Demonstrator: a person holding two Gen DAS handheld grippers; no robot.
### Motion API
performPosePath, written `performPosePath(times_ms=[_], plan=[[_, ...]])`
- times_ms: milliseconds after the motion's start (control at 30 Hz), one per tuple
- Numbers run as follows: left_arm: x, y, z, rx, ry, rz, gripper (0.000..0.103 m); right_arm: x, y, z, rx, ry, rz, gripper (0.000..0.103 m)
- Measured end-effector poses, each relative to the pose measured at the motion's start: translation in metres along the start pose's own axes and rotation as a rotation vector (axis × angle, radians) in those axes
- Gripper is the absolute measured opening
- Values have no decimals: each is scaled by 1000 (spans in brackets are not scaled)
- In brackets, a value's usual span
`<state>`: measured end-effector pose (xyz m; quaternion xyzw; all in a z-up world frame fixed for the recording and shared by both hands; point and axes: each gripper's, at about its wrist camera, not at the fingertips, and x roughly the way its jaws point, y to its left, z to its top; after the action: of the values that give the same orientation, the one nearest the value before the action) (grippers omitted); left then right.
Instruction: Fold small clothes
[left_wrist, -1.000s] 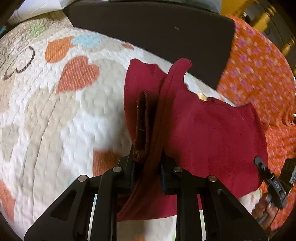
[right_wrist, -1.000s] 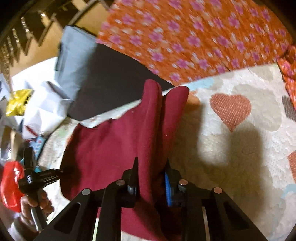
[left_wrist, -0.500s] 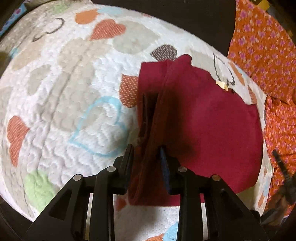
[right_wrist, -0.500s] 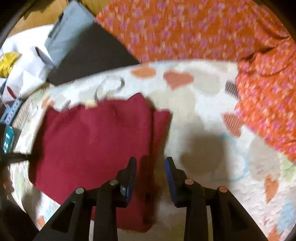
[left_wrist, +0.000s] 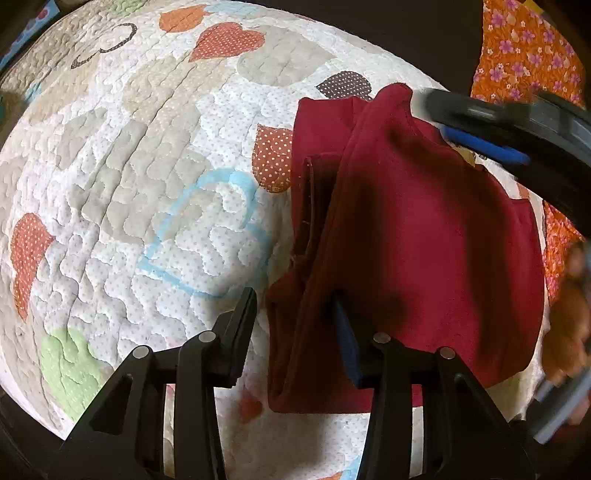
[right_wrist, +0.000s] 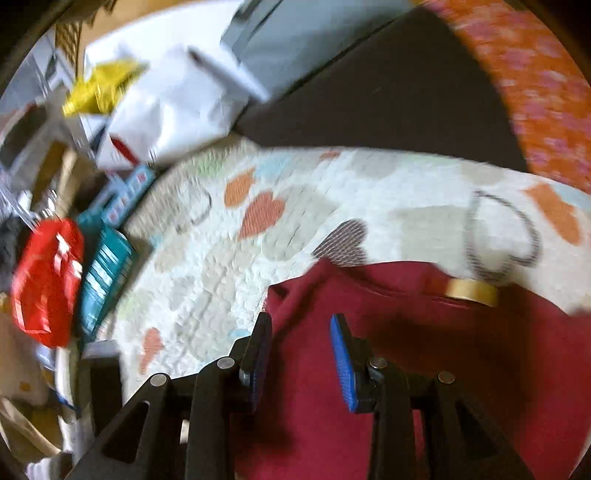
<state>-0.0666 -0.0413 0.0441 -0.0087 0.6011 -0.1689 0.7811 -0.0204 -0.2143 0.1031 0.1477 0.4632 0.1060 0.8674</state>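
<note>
Both hand-held grippers let go: left hand-held gripper (left_wrist: 295, 325) was opening around the red garment's (left_wrist: 424, 229) fold, right hand-held gripper (right_wrist: 301, 343) spread, empty. Next we judged: regrip lower-frame hem, fold again.

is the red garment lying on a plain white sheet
No, the red garment lies on a quilt printed with coloured hearts.
</note>
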Motion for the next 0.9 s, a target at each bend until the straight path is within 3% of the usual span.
performPosePath(times_ms=[133,267,300,433,500,633,733,900], plan=[[5,-1,5,-7,7,2,46,38,0,9,31,41,36,31],[5,-1,9,-7,-1,5,46,61,3,15,5,52,2,6],[5,-1,10,-5,-2,7,46,64,2,16,10,53,10,5],[4,-2,16,-2,-14,13,46,62,11,22,-7,31,81,4],[5,-2,19,-3,-20,19,46,67,17,23,4,29,171,0],[7,1,24,-8,-17,18,46,85,12,21,27,48,72,0],[8,1,25,-4,-20,21,46,69,0,15,77,17,139,0],[4,2,24,-8,-38,20,46,23,-10,5,48,-50,129,1]])
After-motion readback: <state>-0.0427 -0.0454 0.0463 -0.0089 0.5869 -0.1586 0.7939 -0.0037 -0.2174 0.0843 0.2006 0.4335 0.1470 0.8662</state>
